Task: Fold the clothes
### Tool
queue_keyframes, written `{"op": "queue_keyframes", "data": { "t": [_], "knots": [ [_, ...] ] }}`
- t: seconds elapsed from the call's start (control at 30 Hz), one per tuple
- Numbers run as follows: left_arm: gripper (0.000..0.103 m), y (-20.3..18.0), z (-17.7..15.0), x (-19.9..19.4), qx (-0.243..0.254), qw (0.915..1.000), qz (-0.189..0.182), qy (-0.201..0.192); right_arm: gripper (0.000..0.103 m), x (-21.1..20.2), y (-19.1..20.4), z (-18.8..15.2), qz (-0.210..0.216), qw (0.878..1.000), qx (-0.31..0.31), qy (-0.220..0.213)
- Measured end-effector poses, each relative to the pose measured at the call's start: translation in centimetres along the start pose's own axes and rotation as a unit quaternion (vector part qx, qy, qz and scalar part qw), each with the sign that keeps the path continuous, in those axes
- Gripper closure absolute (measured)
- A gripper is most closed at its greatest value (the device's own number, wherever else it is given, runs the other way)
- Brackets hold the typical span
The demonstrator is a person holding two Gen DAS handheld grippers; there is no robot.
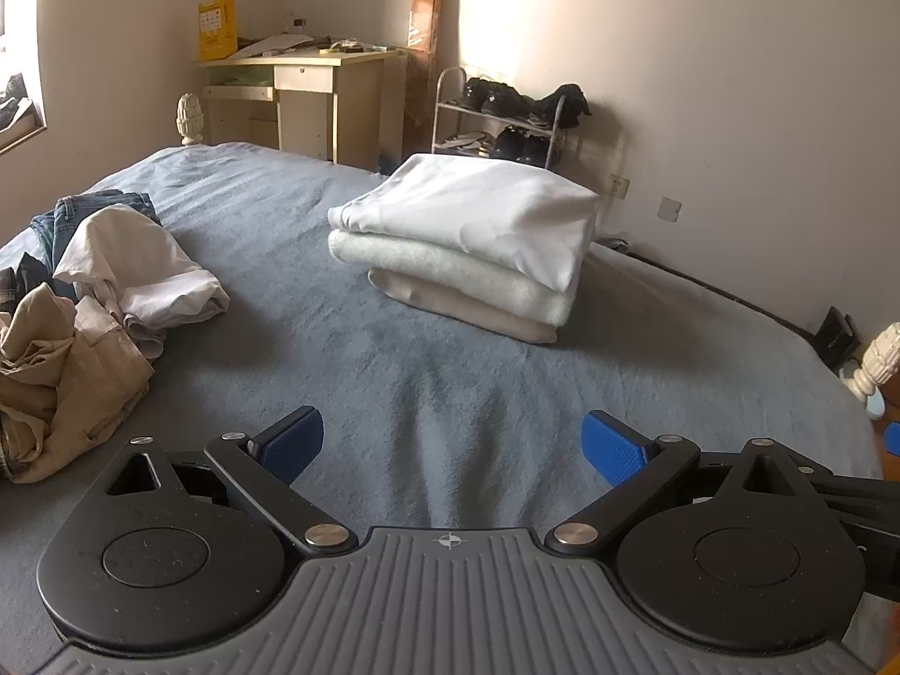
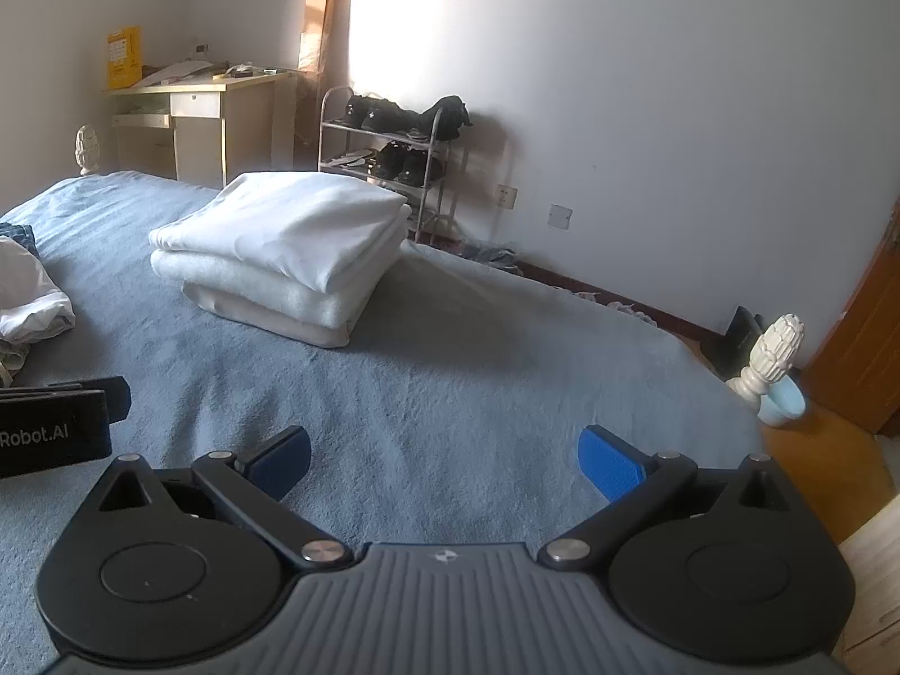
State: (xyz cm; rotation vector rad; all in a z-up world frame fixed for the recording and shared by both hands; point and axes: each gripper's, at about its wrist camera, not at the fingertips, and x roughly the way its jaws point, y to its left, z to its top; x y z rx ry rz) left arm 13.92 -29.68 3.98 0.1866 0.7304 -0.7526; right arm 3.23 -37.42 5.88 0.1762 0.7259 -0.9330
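Both tools are hovering low over the blue bed (image 1: 349,337) with nothing in them. The left tool (image 1: 453,441) is standing with its blue pads spread wide and only bedcover showing between them; the right tool (image 2: 444,461) is likewise spread wide and empty.

Part of the work is looking done: a folded stack (image 1: 467,242) of three pale pieces, a white one on top, a fleecy one under it and a beige one at the bottom, is sitting squarely on the bed at about 12 to 1 o'clock from the left tool, well apart from it. From the right tool the same stack is lying at about 11 o'clock.

What remains is the unfolded heap (image 1: 84,309) at 9 to 10 o'clock of the left view: crumpled khaki trousers (image 1: 62,388) nearest, a rumpled white garment (image 1: 140,264) touching them, and blue jeans (image 1: 73,219) behind. At least three pieces are waiting, so I judge the task roughly half through, with the next piece not yet picked up.
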Motion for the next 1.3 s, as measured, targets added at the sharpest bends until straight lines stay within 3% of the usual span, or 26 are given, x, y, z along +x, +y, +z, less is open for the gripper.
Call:
{"op": "queue_keyframes", "data": {
  "t": [1.3],
  "knots": [
    [0.003, -0.35, -0.25, 0.64, 0.003, 0.9999, -0.003, 0.012, 0.0, 0.66, -0.17, -0.17, -0.002, 1.0, 0.001, 0.009]
  ]
}}
